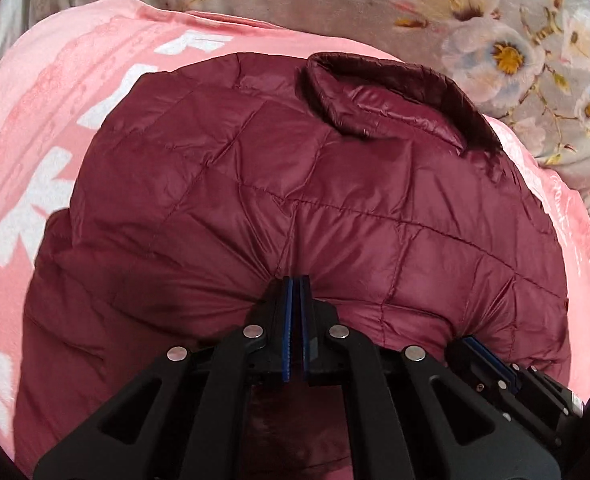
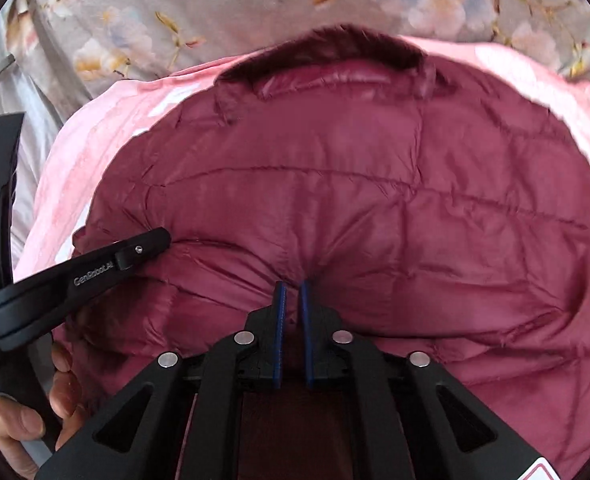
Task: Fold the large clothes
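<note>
Light through both my lenses is soft, even and moderately bright, with faint sheen on the quilted maroon jacket (image 1: pixel 279 184) and only shallow shadows in its creases. My left view is sharp. My right view is motion-blurred, and both bow strongly toward dark, vignetted corners.

The word "GenRobot.AI" stands in small pale letters on the black arm of the left tool (image 2: pixel 151 246), seen in the right wrist view. The pink blanket (image 1: pixel 55 92) carries large white characters, but they are cut and bent, so I cannot read them. A red-edged sticker (image 2: pixel 543 474) shows at the bottom corner, its text unreadable.
</note>
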{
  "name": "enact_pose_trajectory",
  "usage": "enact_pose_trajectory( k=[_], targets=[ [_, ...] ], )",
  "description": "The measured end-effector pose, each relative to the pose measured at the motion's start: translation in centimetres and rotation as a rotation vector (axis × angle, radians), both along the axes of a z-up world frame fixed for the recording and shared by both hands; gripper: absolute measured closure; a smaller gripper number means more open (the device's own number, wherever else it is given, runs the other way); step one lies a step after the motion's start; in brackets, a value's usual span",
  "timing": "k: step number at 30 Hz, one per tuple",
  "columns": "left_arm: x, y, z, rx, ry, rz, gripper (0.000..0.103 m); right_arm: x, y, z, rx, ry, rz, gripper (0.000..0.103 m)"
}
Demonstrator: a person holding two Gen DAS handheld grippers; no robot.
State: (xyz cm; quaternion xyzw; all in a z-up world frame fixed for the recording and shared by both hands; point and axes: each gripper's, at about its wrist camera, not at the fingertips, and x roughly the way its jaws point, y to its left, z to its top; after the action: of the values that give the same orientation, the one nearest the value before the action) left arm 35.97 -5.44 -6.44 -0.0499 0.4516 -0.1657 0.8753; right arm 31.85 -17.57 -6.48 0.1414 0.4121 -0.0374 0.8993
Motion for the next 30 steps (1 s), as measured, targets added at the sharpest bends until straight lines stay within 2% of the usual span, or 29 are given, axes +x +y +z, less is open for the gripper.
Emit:
enact_pose_trajectory(
  k=[4,9,14,21,30],
  targets=[
    [-0.8,0.1,-0.8,-0.007,-0.041,-0.001,0.1,-0.7,0.0,-0.6,0.025,-0.019,-0.007,0.099],
    [-1.5,-0.7,-0.8,0.049,-0.096,0.003,0.1,-1.2,0.7,-0.7,-0.033,-0.034,-0.015,0.099],
    [-1.5,-1.0,-0.6,0.069,-0.11,0.004,0.1,-0.9,0.6,-0.7,-0.037,-0.035,-0.015,0.099],
    [-1.7,-1.6,-0.7,0.109,-0.128,0.005,0.101,-0.9,-0.1,-0.9,0.026,-0.045,-0.013,0.1],
    [-1.8,-1.9,-0.7,0.131,-0.135,0.006,0.101,-1.0,-0.2,-1.0,0.034,-0.044,-0.015,0.1]
  ],
)
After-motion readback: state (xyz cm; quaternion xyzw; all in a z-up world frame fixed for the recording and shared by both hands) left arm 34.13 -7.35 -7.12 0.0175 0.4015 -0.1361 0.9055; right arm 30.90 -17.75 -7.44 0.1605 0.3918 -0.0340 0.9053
